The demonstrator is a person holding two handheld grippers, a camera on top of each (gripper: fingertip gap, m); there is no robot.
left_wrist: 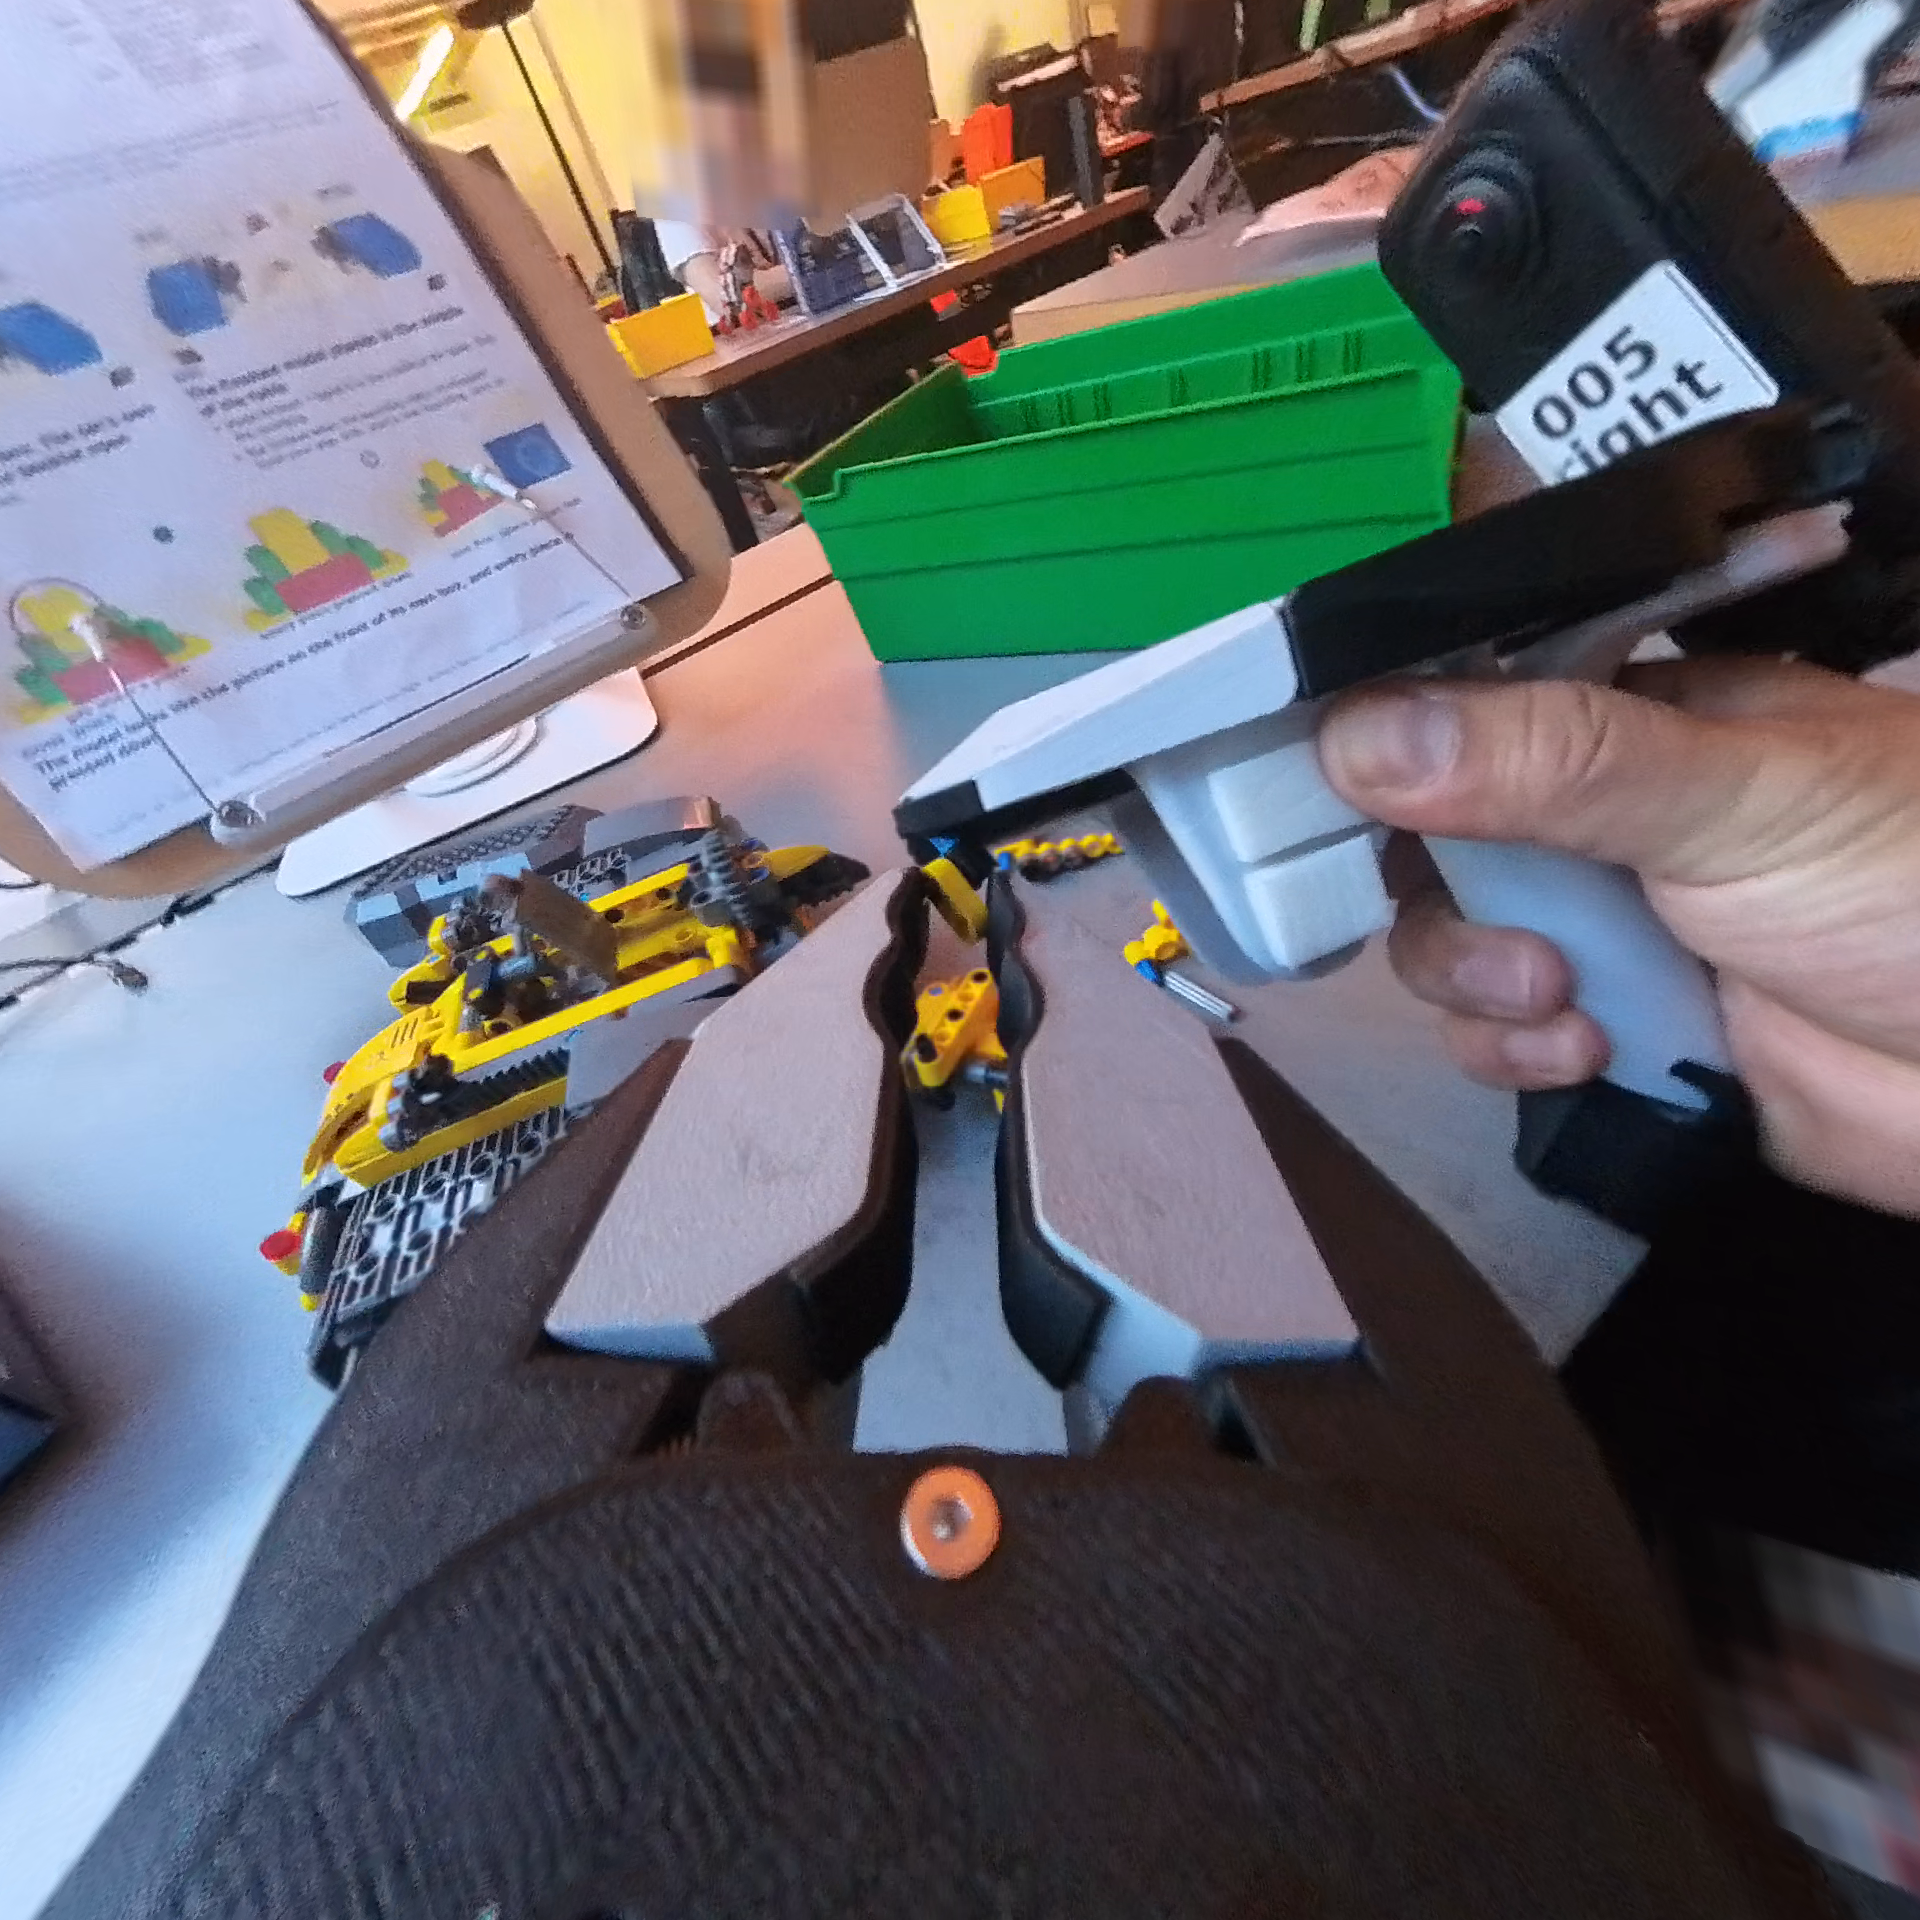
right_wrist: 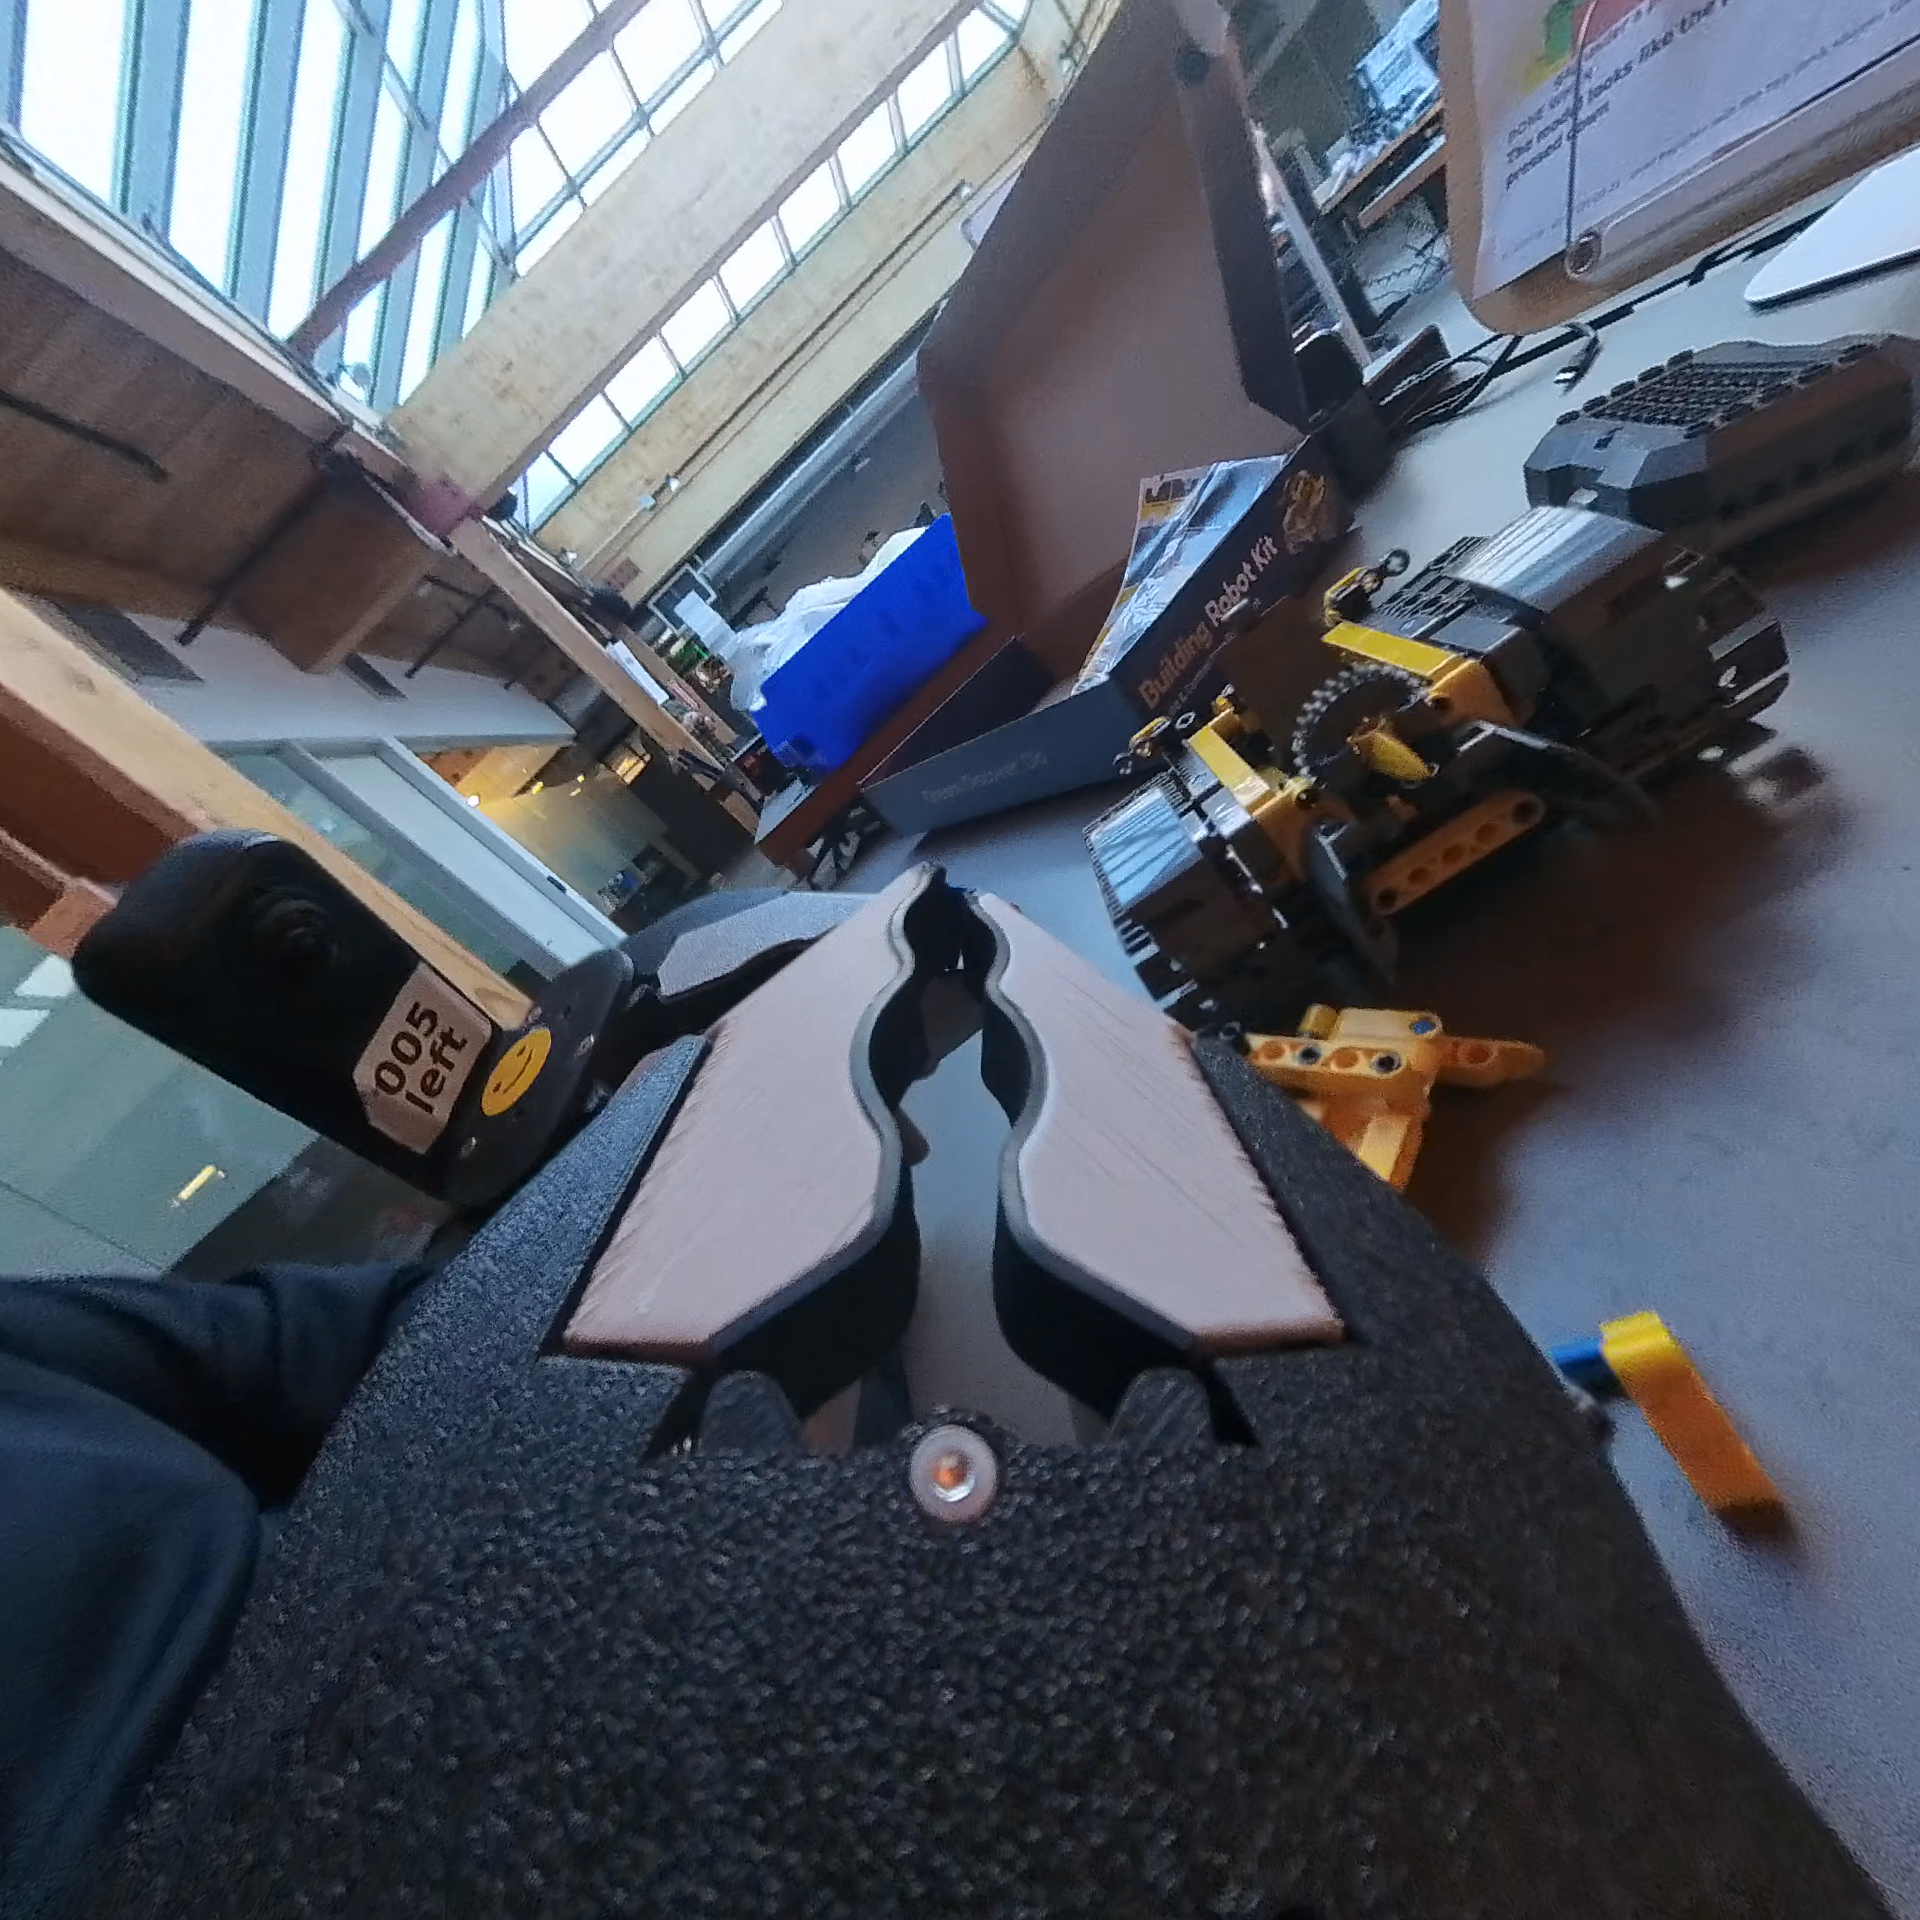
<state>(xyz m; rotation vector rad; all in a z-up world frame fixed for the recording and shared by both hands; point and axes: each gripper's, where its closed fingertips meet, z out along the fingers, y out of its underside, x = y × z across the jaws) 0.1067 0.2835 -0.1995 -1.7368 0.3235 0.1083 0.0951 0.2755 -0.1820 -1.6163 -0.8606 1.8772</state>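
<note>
My left gripper (left_wrist: 951, 888) is shut on a small yellow brick piece (left_wrist: 961, 902), pinched at its fingertips above the grey table (left_wrist: 1351, 1091). My right gripper (right_wrist: 951, 902) comes in from the right, its tip against that piece. It is shut on a small blue pin (right_wrist: 940, 885), also seen in the left wrist view (left_wrist: 940, 844). A hand (left_wrist: 1662, 831) holds the right gripper's handle. A yellow and black brick vehicle (left_wrist: 499, 997) lies left of the grippers and shows in the right wrist view (right_wrist: 1455, 748). A yellow sub-assembly (left_wrist: 951, 1023) lies on the table under the left fingers.
A green bin (left_wrist: 1122, 499) stands behind the grippers. An instruction sheet on a stand (left_wrist: 312, 416) is at the back left. Loose parts lie about: a yellow beam (right_wrist: 1683, 1423), a metal pin (left_wrist: 1200, 995). A kit box (right_wrist: 1226, 582) and blue bin (right_wrist: 873, 644) lie beyond.
</note>
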